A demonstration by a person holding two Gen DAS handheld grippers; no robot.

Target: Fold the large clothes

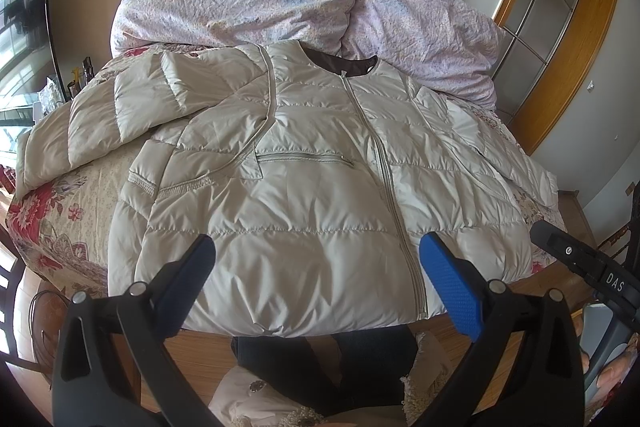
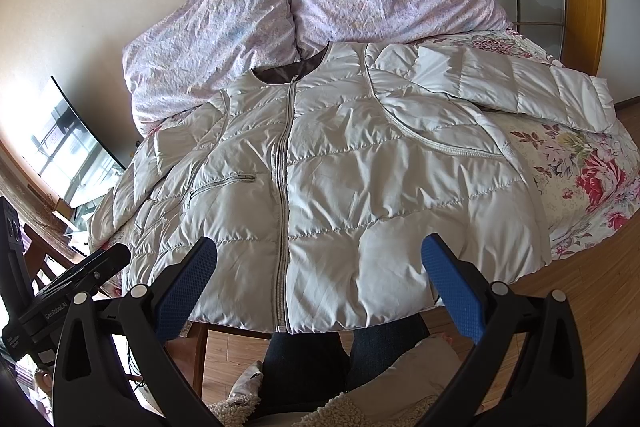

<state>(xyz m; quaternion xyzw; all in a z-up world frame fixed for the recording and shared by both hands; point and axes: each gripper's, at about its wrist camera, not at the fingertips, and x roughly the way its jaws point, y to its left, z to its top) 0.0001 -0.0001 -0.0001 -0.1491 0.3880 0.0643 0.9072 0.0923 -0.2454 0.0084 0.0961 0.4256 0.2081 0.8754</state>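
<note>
Both claws, left gripper (image 1: 316, 263) and right gripper (image 2: 320, 263), agape above zipped jacket (image 1: 304, 163); lettering "DAS", "GenRobot.AI".

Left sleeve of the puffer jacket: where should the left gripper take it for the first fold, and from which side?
Probably at the cuff end of the left sleeve, approached from the bed's left edge: it lies spread outward, flat and unobstructed. The open left gripper currently hovers over the jacket hem.
</note>
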